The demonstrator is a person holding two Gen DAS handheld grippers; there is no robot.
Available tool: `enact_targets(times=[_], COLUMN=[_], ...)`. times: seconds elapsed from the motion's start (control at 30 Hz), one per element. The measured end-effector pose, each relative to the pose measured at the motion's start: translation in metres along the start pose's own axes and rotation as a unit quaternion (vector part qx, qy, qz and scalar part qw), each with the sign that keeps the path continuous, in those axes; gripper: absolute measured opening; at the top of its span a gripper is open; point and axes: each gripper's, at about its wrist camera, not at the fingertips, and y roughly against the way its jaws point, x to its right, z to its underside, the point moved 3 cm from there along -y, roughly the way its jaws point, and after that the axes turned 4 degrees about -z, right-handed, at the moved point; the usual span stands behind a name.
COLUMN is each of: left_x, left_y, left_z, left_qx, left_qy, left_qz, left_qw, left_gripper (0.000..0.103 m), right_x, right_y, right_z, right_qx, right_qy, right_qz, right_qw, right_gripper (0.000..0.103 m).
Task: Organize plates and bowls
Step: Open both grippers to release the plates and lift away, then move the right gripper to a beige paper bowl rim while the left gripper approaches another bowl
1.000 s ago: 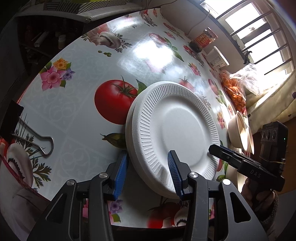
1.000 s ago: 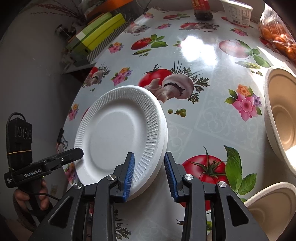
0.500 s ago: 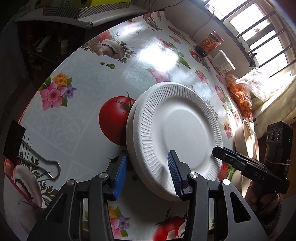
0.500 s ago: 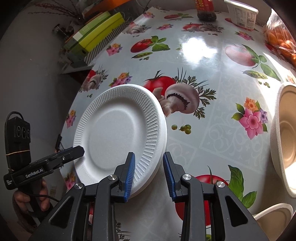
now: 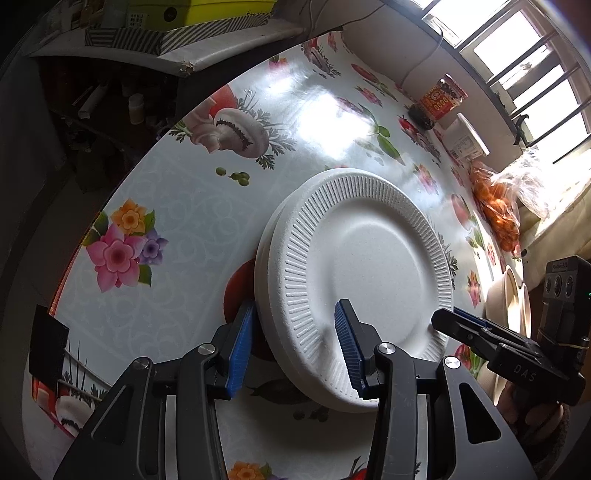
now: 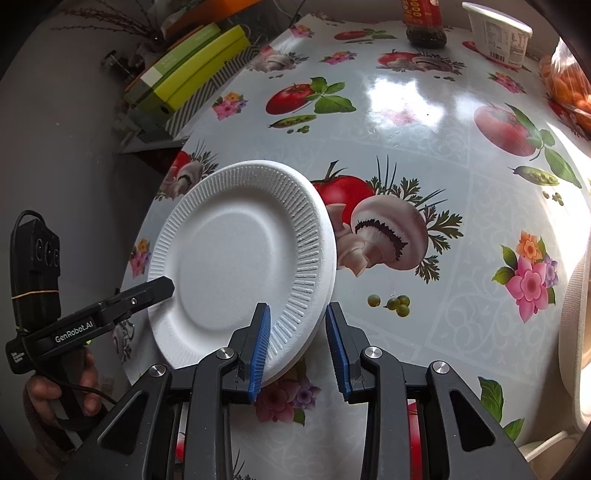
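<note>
Foam plates (image 5: 369,266), a stack of at least two at frame centre, were grasped at opposite rims by the left gripper (image 5: 295,343) and the right gripper (image 6: 297,347), jaws clenched. The step looked like carrying them over the bench (image 6: 443,155); next, setting them down level, clear of the bowls (image 5: 511,306).

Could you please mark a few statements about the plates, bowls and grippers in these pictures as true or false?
1. Both grippers have the rim of the plates between their jaws. True.
2. Only one plate is there. False: a second rim shows under the top one, so it is a stack.
3. The left gripper is at one side of the stack and the right gripper at the other. True.
4. The bowls sit on the plates. False: they are apart, near the table's edge.
5. The bottle lies on its side. False: it stands upright.
</note>
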Motion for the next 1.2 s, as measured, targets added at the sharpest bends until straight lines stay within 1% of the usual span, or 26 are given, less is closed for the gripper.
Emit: enact_targets(times=[0.17, 0.2, 0.3, 0.33, 0.4, 0.5, 0.63, 0.7, 0.8, 0.87, 0.97, 1.03, 1.13, 1.2], left_x=[0.0, 0.0, 0.004, 0.005, 0.009, 0.02, 0.047, 0.064, 0.092, 0.112, 0.142, 0.16, 0.185, 0.2], left_y=[0.0, 0.001, 0.011, 0.015, 0.025, 0.039, 0.058, 0.068, 0.072, 0.068, 0.056, 0.047, 0.035, 0.027], left_z=[-0.002, -0.002, 0.0, 0.0, 0.0, 0.0, 0.003, 0.005, 0.007, 0.011, 0.016, 0.02, 0.026, 0.029], left_qx=[0.001, 0.003, 0.022, 0.03, 0.047, 0.069, 0.097, 0.115, 0.127, 0.118, 0.101, 0.096, 0.095, 0.096], left_qy=[-0.003, -0.005, -0.015, -0.019, -0.023, -0.034, -0.062, -0.079, -0.105, -0.121, -0.142, -0.157, -0.183, -0.2], left_qz=[-0.003, -0.006, -0.014, -0.017, -0.023, -0.019, -0.012, -0.002, 0.019, 0.038, 0.064, 0.072, 0.081, 0.069], left_qw=[1.0, 1.0, 0.9996, 0.9992, 0.9983, 0.9969, 0.9933, 0.9903, 0.9861, 0.9848, 0.9827, 0.9802, 0.9752, 0.9725], left_gripper=[0.045, 0.045, 0.045, 0.045, 0.045, 0.045, 0.045, 0.045, 0.045, 0.045, 0.045, 0.045, 0.045, 0.045], right_x=[0.001, 0.001, 0.003, 0.004, 0.004, 0.006, 0.008, 0.011, 0.021, 0.031, 0.045, 0.059, 0.082, 0.097], right_y=[0.001, 0.003, 0.015, 0.02, 0.032, 0.055, 0.091, 0.112, 0.143, 0.16, 0.183, 0.197, 0.21, 0.216], right_z=[0.001, 0.001, 0.003, 0.003, 0.005, 0.009, 0.016, 0.023, 0.036, 0.045, 0.063, 0.075, 0.091, 0.099], right_qx=[0.001, 0.005, 0.021, 0.028, 0.043, 0.07, 0.113, 0.143, 0.192, 0.217, 0.248, 0.267, 0.284, 0.293], right_qy=[-0.005, -0.006, -0.014, -0.017, -0.018, -0.023, -0.025, -0.02, -0.03, -0.038, -0.033, -0.037, -0.051, -0.058], right_qz=[-0.006, -0.006, -0.009, -0.012, -0.014, -0.015, -0.016, -0.012, 0.002, 0.014, 0.064, 0.094, 0.12, 0.146], right_qw=[1.0, 1.0, 1.0, 0.999, 0.999, 0.997, 0.993, 0.989, 0.981, 0.975, 0.966, 0.958, 0.95, 0.943], right_gripper=[0.032, 0.033, 0.045, 0.046, 0.046, 0.048, 0.049, 0.049, 0.049, 0.049, 0.049, 0.049, 0.049, 0.049])
